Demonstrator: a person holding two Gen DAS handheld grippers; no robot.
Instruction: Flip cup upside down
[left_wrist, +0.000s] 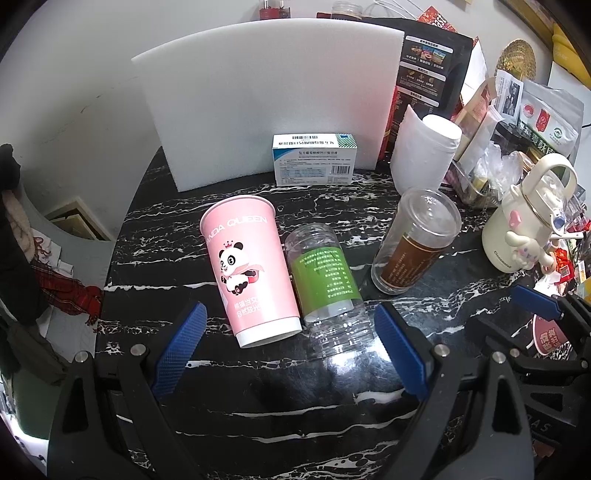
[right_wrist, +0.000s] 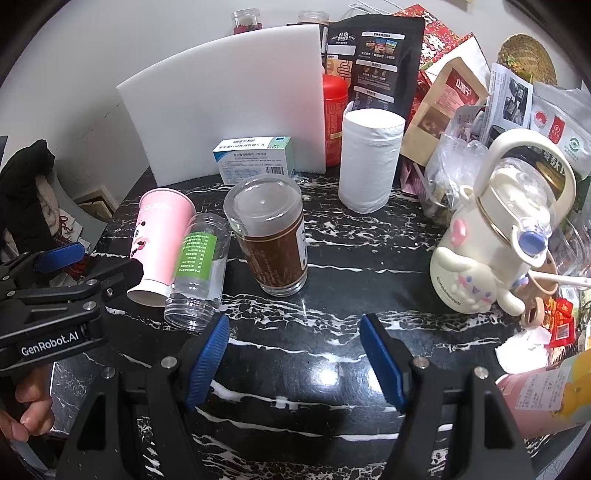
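The pink panda paper cup (left_wrist: 251, 271) is lying near the left edge of the black marble surface (left_wrist: 280, 410), touching a clear green-labelled bottle (left_wrist: 327, 286) lying beside it. The left gripper (left_wrist: 290, 345) is hovering spread and empty before both. The right gripper (right_wrist: 295, 360) is gaping empty over bare marble; a brown-labelled jar (right_wrist: 271, 236) is probably standing inverted just beyond.

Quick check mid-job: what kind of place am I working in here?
Most likely a home, on a cluttered black marble table. A cartoon water bottle, a toilet paper roll and snack and tea bags crowd the back, with clothes heaped beside the table.
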